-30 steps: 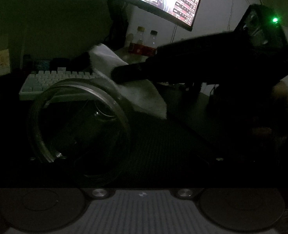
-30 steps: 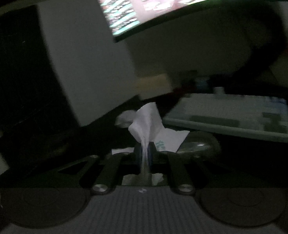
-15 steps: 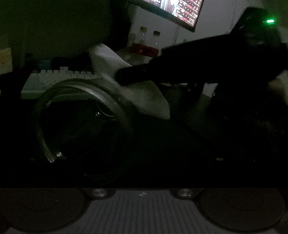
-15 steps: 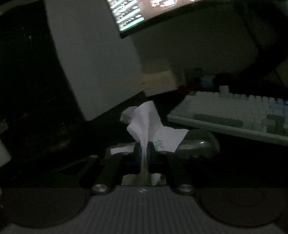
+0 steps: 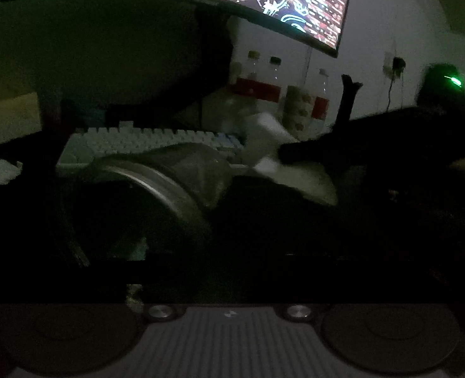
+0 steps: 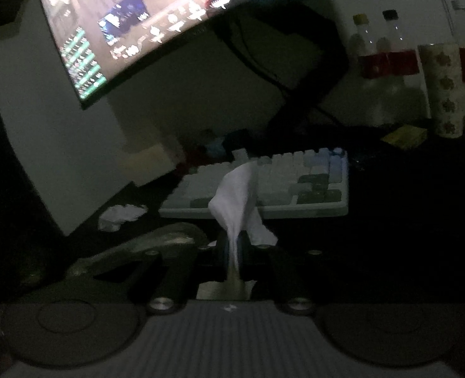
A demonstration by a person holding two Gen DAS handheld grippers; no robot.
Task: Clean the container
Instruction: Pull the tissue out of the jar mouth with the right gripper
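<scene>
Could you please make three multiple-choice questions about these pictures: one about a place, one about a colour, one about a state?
1. Where does the crumpled tissue wad lie?
A. on the keyboard
B. on the dark desk, left of the keyboard
C. inside the container

2. What colour is the tissue in the right gripper?
A. white
B. red
C. yellow

3. How does the right gripper stand?
A. wide open, empty
B. shut on the tissue
C. shut on a bottle

Answers:
1 B: the wad rests on the desk to the left of the pale keyboard.
2 A: the sheet rising from the fingertips is white.
3 B: the two fingers meet with the tissue pinched between them.
</scene>
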